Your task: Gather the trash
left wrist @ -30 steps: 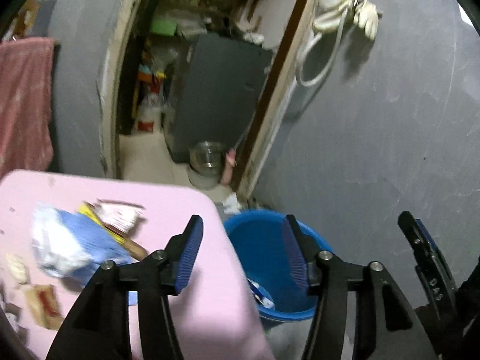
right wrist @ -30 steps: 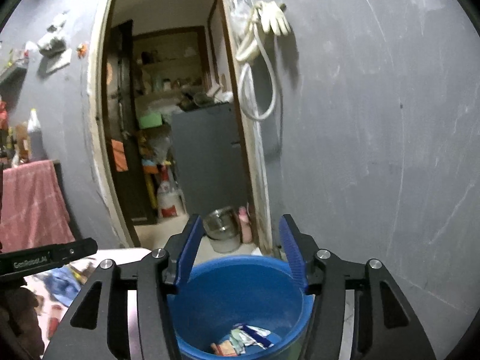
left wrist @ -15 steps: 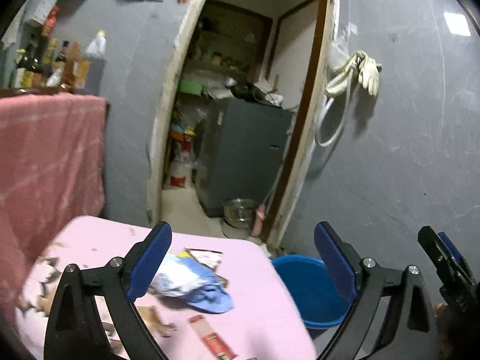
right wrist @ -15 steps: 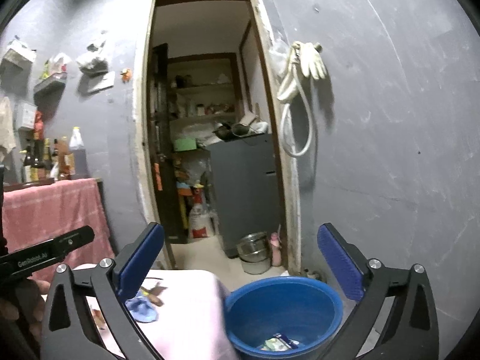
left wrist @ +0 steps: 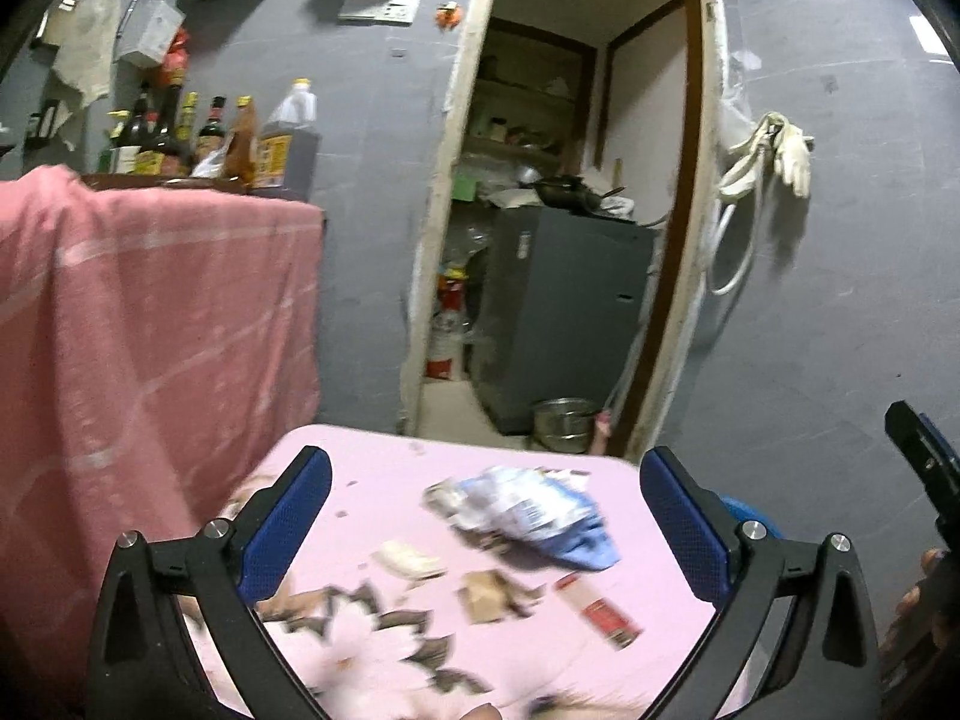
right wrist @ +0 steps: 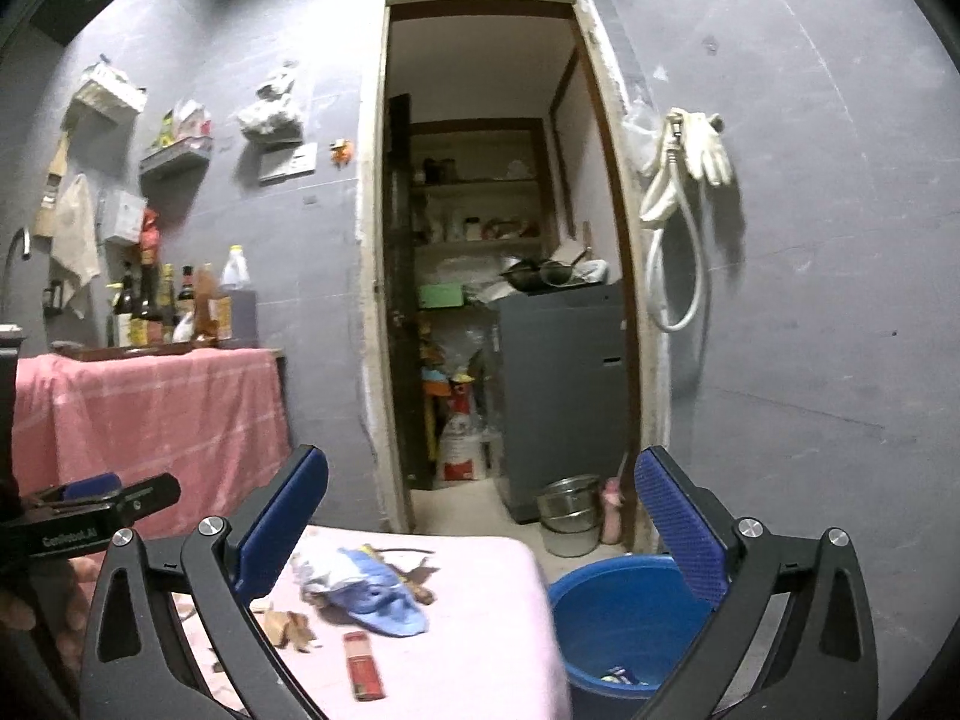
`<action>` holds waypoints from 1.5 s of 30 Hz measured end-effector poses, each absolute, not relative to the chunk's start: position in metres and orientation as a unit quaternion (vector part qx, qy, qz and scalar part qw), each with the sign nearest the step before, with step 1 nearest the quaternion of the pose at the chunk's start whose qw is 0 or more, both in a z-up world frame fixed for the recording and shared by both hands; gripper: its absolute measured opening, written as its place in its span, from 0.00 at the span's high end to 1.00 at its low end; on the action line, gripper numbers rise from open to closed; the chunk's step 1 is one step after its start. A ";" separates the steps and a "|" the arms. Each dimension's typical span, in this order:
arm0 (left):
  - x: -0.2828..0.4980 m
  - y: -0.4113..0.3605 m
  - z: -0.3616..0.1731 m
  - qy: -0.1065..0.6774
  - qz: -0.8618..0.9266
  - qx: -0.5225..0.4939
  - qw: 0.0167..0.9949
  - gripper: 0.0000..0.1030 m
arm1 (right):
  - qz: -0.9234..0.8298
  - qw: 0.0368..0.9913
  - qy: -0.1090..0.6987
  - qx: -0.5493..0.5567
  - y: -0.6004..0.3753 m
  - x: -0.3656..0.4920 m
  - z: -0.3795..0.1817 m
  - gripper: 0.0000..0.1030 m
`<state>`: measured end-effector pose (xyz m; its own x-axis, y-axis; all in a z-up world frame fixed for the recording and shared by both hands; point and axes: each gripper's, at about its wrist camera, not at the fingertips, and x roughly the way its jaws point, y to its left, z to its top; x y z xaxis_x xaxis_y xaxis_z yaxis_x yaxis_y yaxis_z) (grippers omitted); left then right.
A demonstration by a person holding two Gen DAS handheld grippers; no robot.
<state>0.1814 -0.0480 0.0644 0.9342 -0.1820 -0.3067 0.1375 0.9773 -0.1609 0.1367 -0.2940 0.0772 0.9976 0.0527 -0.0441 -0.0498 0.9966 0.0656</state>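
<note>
A pink table (left wrist: 372, 474) (right wrist: 480, 630) holds trash: a crumpled blue-and-white bag (left wrist: 528, 516) (right wrist: 366, 591), a red wrapper (left wrist: 597, 603) (right wrist: 362, 663), a white scrap (left wrist: 408, 558) and a brown scrap (left wrist: 483, 594). A blue bucket (right wrist: 624, 618) stands on the floor right of the table with wrappers inside; only its rim (left wrist: 744, 510) shows in the left wrist view. My left gripper (left wrist: 480, 534) is wide open and empty above the table. My right gripper (right wrist: 480, 528) is wide open and empty, between table and bucket.
A pink cloth-covered counter (left wrist: 150, 312) with bottles (left wrist: 240, 144) stands at the left. An open doorway (right wrist: 498, 300) leads to a storeroom with a grey cabinet (right wrist: 564, 390) and a metal pot (right wrist: 567, 507). A hose and gloves (right wrist: 690, 168) hang on the grey wall.
Both grippers have opened wide and pulled back and up from the bucket. The left view has swung left over the table's trash.
</note>
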 end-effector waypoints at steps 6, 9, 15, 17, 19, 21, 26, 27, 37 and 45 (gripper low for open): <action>0.180 -0.024 0.045 0.181 -0.067 -0.066 0.979 0.02 | 0.047 0.998 0.033 0.028 -0.273 0.141 0.063 0.00; 0.184 -0.017 0.035 0.201 -0.074 -0.065 0.975 0.02 | 0.052 0.997 0.056 0.020 -0.263 0.150 0.051 0.00; 0.194 -0.012 0.011 0.239 -0.085 -0.069 0.965 0.02 | 0.061 0.993 0.104 0.018 -0.258 0.165 0.026 0.00; 0.200 -0.012 0.005 0.252 -0.086 -0.070 0.961 0.02 | 0.066 0.990 0.121 0.018 -0.257 0.171 0.018 0.00; 0.206 -0.012 0.000 0.264 -0.087 -0.071 0.958 0.02 | 0.070 0.988 0.137 0.017 -0.256 0.176 0.011 0.00; 0.211 -0.013 -0.005 0.276 -0.092 -0.071 0.954 0.02 | 0.074 0.986 0.150 0.016 -0.255 0.180 0.005 0.00; 0.222 -0.020 -0.016 0.301 -0.101 -0.058 0.946 0.03 | 0.086 0.976 0.197 0.022 -0.257 0.196 -0.011 0.05; 0.224 -0.022 -0.019 0.306 -0.104 -0.057 0.945 0.03 | 0.089 0.974 0.205 0.020 -0.257 0.199 -0.014 0.09; 0.242 -0.040 -0.034 0.343 -0.138 -0.047 0.928 0.27 | 0.135 0.951 0.278 -0.009 -0.242 0.220 -0.040 0.37; 0.261 -0.051 -0.044 0.378 -0.165 -0.052 0.909 0.47 | 0.166 0.932 0.323 -0.008 -0.236 0.234 -0.057 0.50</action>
